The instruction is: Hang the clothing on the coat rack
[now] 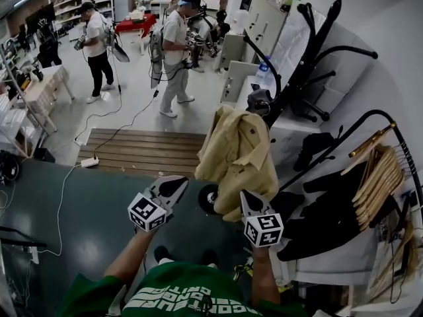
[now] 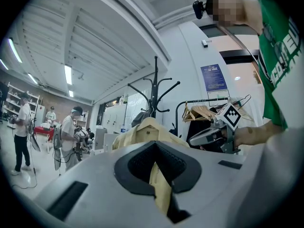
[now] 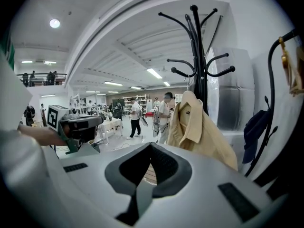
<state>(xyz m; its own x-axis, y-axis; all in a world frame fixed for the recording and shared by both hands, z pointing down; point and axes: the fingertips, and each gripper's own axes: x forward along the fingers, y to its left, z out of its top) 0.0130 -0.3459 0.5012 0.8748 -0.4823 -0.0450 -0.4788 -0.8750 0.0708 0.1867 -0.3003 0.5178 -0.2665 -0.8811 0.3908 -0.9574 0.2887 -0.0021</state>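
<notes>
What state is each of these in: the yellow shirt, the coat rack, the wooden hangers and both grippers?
Yellow shirt: hanging on the coat rack.
Coat rack: upright, carrying the shirt.
Wooden hangers: bunched on the garment rail, bare.
Left gripper: shut, empty.
Right gripper: shut, empty.

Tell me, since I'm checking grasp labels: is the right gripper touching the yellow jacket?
Apart. In the right gripper view the yellow jacket hangs on the coat rack, well ahead of the right gripper, whose jaws hold nothing.
</notes>
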